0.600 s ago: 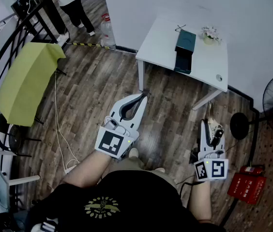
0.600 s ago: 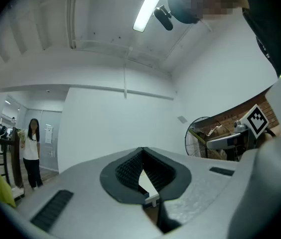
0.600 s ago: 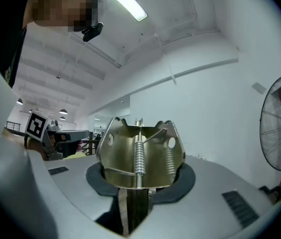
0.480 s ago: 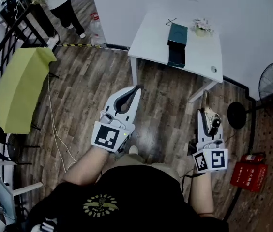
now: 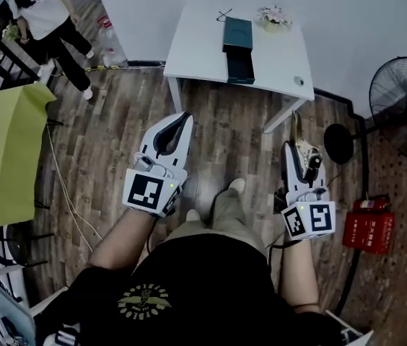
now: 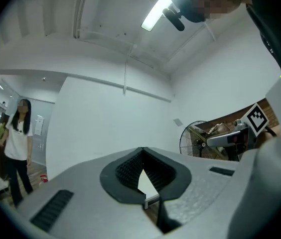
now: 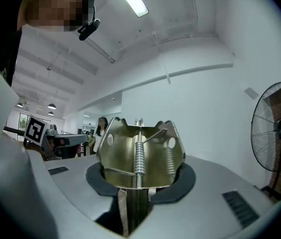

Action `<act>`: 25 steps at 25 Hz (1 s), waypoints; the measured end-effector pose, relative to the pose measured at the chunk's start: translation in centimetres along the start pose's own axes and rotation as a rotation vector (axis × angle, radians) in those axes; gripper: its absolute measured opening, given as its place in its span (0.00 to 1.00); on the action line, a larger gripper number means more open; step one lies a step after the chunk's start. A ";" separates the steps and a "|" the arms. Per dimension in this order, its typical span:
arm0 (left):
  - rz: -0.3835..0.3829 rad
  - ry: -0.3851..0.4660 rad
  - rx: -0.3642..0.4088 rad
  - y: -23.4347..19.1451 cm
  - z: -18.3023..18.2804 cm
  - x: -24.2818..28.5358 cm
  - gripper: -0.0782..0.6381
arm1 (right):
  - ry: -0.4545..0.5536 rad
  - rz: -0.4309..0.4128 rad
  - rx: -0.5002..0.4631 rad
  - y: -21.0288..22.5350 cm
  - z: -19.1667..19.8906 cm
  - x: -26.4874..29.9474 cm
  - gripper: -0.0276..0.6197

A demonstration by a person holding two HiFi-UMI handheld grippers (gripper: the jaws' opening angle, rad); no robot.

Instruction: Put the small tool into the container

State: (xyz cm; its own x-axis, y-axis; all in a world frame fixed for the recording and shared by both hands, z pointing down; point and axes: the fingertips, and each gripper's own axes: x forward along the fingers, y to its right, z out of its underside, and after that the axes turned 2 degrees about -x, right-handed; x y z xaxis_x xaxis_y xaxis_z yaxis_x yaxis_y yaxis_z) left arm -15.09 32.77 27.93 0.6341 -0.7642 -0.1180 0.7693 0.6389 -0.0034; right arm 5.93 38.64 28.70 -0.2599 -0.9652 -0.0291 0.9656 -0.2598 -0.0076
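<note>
We list: right gripper (image 5: 299,150), jaws pinching the small brass spring tool (image 7: 140,156); left gripper (image 5: 181,119), jaws pressed together, empty; dark container (image 5: 238,36) on the white table (image 5: 196,45), well apart.

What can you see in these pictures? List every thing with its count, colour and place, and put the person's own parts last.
table: one, white, by the far wall
box: one, dark teal, on the table
flower pot: one, pale flowers, at the table's far edge
fan: one, black, standing at the right
case: one, red, on the floor at the right
cloth: one, yellow-green, draped at the left
other person: one, white top, dark trousers, far left
small tool: one, brass-coloured with springs, in the right gripper
left gripper: one, white, jaws together, empty
right gripper: one, white, shut on the small tool
</note>
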 end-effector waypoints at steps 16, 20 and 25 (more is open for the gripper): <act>-0.040 -0.069 0.027 -5.0 4.3 9.5 0.12 | -0.032 -0.026 -0.005 6.0 2.6 9.4 0.23; -0.045 -0.082 0.013 -5.7 5.3 12.2 0.12 | -0.038 -0.030 0.006 7.9 3.1 11.9 0.23; -0.061 -0.079 -0.035 -6.8 6.3 14.4 0.12 | -0.051 -0.032 0.008 9.7 3.6 13.9 0.23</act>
State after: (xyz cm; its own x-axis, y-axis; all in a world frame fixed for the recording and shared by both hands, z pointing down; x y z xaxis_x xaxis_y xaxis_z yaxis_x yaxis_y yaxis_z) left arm -10.73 16.85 32.46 0.5915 -0.8054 -0.0380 0.8043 0.5927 -0.0430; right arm 11.64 22.56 31.85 -0.2905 -0.9566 0.0223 0.9568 -0.2906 -0.0001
